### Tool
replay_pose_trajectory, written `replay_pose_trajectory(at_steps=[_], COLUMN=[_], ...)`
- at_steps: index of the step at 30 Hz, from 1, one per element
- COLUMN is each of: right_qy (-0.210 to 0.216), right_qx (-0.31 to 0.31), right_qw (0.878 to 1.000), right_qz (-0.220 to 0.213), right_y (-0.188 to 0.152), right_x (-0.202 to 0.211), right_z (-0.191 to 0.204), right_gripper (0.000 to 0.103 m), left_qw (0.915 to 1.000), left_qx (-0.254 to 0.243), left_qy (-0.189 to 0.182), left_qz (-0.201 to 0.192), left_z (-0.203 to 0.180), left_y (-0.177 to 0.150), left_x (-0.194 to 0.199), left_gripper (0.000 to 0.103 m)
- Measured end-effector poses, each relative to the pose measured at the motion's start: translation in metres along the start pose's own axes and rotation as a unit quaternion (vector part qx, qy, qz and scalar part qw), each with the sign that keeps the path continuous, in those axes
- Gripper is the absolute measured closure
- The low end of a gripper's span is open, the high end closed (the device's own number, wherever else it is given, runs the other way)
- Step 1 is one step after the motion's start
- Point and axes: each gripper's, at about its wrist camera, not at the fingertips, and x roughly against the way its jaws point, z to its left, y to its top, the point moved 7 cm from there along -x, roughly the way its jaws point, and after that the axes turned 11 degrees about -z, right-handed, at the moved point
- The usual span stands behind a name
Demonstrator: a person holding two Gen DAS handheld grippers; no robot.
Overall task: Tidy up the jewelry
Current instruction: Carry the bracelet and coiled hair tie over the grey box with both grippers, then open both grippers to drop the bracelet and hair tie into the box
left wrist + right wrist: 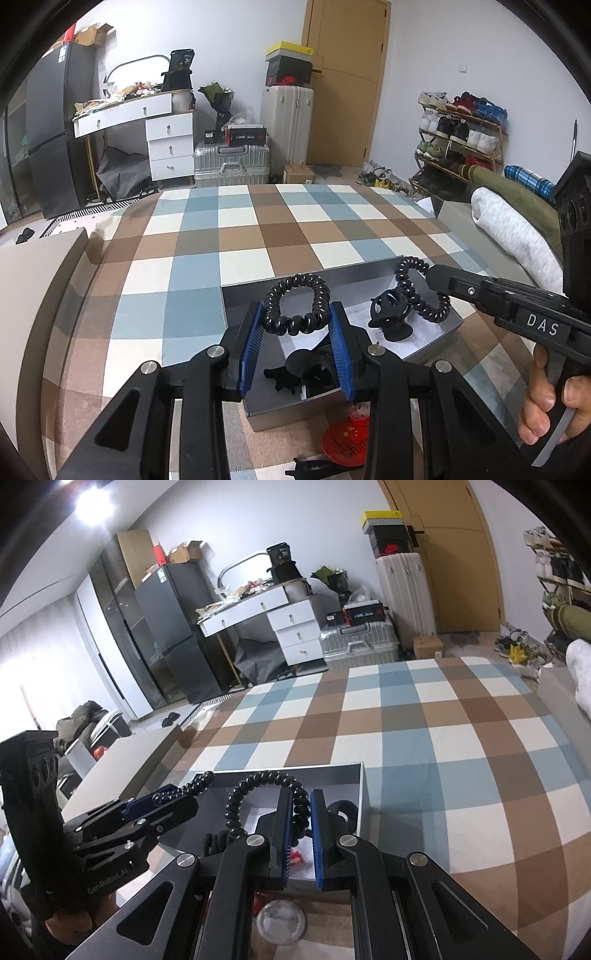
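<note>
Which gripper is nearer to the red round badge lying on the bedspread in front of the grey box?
Left. The left gripper hangs almost directly above the red badge; the right gripper is further off, over the grey box's far right side.

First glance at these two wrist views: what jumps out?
Two black spiral hair ties, one clamped in each gripper, above an open grey box on the checked bedcover. The left gripper pinches its spiral tie across the loop; the right gripper grips the other tie at one side. Black claw clips lie inside the box.

The left gripper's fingers (pixel 341 350) hide part of the black hair clip (pixel 299 373).
</note>
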Motion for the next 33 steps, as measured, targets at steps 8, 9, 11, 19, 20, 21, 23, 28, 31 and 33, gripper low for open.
replay_pose_trajectory(at_steps=[8,9,11,19,20,21,23,28,31,33], right_qy=[0.000,0.000,-0.001,0.006,0.005,0.004,0.005,0.002,0.001,0.000], right_qx=[0.008,0.007,0.007,0.009,0.008,0.007,0.007,0.011,0.010,0.012], right_qw=[1.000,1.000,1.000,1.000,1.000,1.000,1.000,0.999,0.999,0.999], right_qz=[0.016,0.016,0.018,0.023,0.024,0.026,0.029,0.032,0.032,0.031], right_y=[-0.009,-0.010,-0.011,-0.016,-0.016,-0.017,-0.018,-0.020,-0.020,-0.020], right_x=[-0.012,-0.013,-0.015,-0.019,-0.020,-0.021,-0.023,-0.027,-0.026,-0.026], right_z=[0.007,0.007,0.007,0.012,0.012,0.012,0.012,0.013,0.013,0.013], right_gripper=[0.094,0.094,0.094,0.094,0.094,0.094,0.094,0.094,0.094,0.094], left_qw=[1.0000,1.0000,1.0000,0.9998,0.9998,0.9997,0.9996,0.9996,0.9996,0.9995], left_qx=[-0.003,-0.003,-0.003,-0.003,-0.005,-0.007,-0.009,-0.008,-0.010,-0.013], left_qy=[0.004,0.005,0.004,0.004,0.004,0.005,0.006,-0.003,-0.006,-0.006], left_qz=[0.006,0.006,0.009,0.019,0.020,0.021,0.025,0.026,0.026,0.028], left_z=[-0.003,-0.003,-0.004,-0.007,-0.007,-0.008,-0.008,-0.011,-0.012,-0.014], left_y=[-0.003,-0.003,-0.005,-0.010,-0.011,-0.013,-0.015,-0.016,-0.017,-0.018], left_x=[-0.006,-0.006,-0.008,-0.016,-0.017,-0.018,-0.020,-0.020,-0.019,-0.018], left_gripper=[0.073,0.073,0.073,0.073,0.073,0.073,0.073,0.073,0.072,0.072])
